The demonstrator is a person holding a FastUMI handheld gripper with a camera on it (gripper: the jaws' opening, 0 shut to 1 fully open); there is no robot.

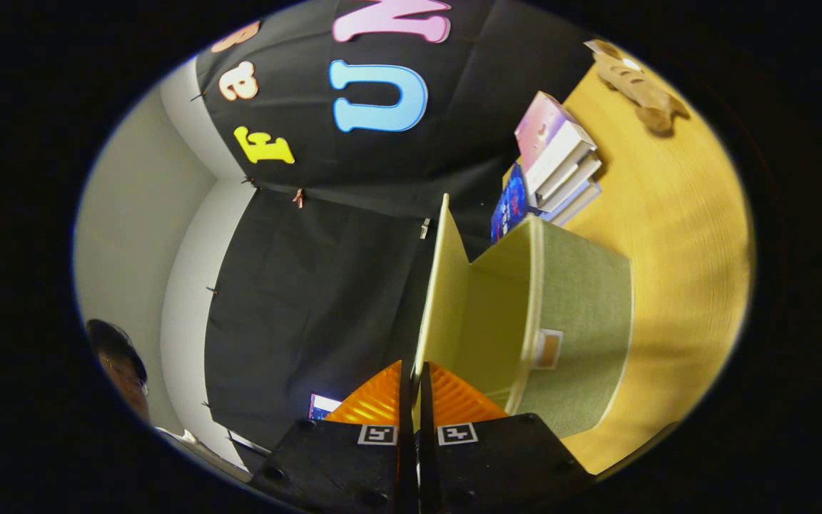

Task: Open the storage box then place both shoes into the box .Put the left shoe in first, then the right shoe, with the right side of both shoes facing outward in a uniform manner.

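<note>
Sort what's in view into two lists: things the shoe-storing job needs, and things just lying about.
For the job:
storage box
its lid, pinched edge-on between the closed jaws
gripper

Just lying about:
stack of books
plush toy
both on the wooden table

The storage box is sage-green woven fabric with a pale yellow-green lid and lining. The worktop is warm yellow wood grain. A tan plush toy lies beyond pink, white and blue books.
</note>
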